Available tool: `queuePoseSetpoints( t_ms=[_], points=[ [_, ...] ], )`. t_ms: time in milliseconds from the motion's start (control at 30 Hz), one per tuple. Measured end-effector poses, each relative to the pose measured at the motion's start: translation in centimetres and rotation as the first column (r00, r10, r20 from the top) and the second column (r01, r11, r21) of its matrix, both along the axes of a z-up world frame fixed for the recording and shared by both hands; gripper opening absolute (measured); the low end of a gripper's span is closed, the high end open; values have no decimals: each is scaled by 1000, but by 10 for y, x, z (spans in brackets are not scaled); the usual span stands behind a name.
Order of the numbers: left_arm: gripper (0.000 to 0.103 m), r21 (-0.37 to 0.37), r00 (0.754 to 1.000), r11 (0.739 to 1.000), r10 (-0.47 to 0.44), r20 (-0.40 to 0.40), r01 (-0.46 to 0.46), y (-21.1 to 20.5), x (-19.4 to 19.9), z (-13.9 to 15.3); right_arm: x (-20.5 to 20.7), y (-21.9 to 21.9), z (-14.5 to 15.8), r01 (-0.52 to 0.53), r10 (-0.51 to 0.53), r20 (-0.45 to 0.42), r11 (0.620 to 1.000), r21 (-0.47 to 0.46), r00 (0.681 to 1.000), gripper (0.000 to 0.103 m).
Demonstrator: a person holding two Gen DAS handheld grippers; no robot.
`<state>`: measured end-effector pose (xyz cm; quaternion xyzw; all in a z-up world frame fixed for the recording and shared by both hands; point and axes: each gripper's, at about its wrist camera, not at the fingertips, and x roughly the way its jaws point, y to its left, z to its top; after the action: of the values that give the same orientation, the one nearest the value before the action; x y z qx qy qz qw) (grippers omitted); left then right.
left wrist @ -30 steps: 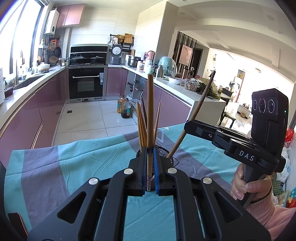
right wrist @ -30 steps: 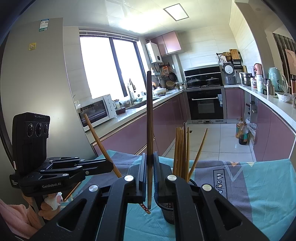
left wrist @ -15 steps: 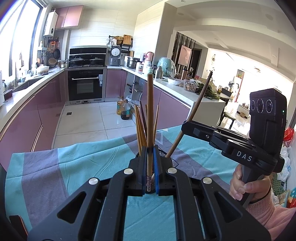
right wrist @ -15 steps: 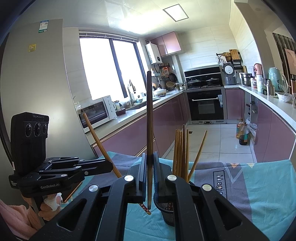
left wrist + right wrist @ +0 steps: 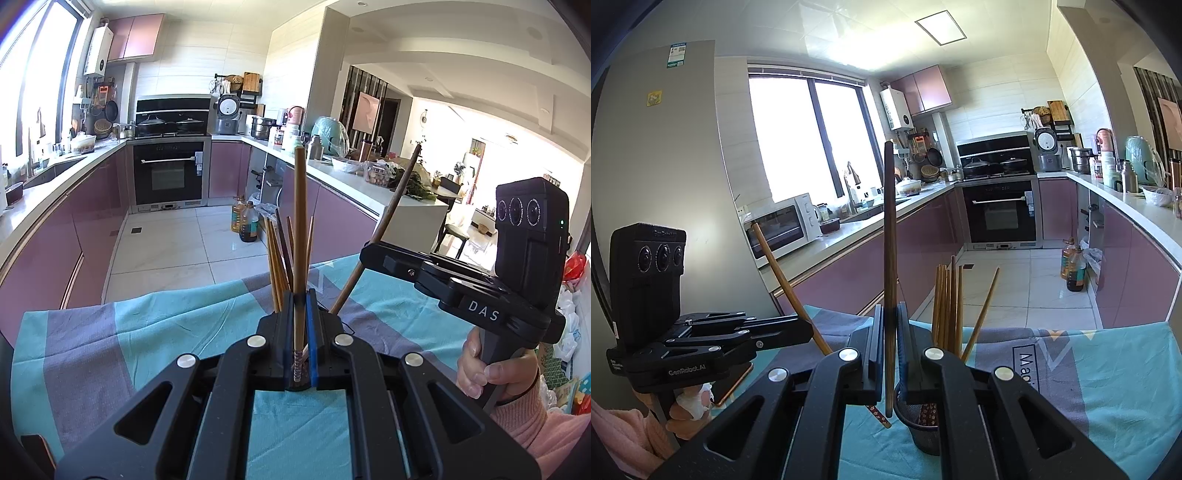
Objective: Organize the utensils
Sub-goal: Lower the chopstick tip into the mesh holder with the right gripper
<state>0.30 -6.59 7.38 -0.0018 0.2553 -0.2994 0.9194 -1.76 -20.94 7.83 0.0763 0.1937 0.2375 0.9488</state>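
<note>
In the left wrist view my left gripper (image 5: 300, 325) is shut on a light brown chopstick (image 5: 300, 221) that stands upright. Behind it rise several chopsticks (image 5: 277, 258); their holder is hidden by my fingers. To the right, my right gripper (image 5: 364, 254) is shut on a dark chopstick (image 5: 391, 221) that leans right. In the right wrist view my right gripper (image 5: 890, 332) clamps that dark chopstick (image 5: 889, 240) upright, just left of a black mesh holder (image 5: 919, 424) with several chopsticks (image 5: 947, 306). The left gripper (image 5: 809, 328) holds its slanted chopstick (image 5: 783, 277) at the left.
A teal and grey tablecloth (image 5: 129, 332) covers the table, whose far edge drops to the kitchen floor. A person's hand (image 5: 487, 373) in a pink sleeve grips the right handle. A flat dark object with a copper edge (image 5: 735, 384) lies on the cloth under the left gripper.
Both grippers stay shut on their chopsticks. The left wrist view has shifted slightly, so the chopsticks in the holder now sit closer behind the held one.
</note>
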Motion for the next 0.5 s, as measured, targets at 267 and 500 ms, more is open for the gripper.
queuePoseSetpoints(
  t_ms=[267,500],
  points=[
    [7,-5,1000,1000,-6,9,6,3,0,5,-5,-6,1,8,-8,14,1000,0,1000,6],
    [7,-6,1000,1000,-12,16,12,4,-1,7,-7,-8,1,16,-16,15,1000,2,1000,6]
  ],
)
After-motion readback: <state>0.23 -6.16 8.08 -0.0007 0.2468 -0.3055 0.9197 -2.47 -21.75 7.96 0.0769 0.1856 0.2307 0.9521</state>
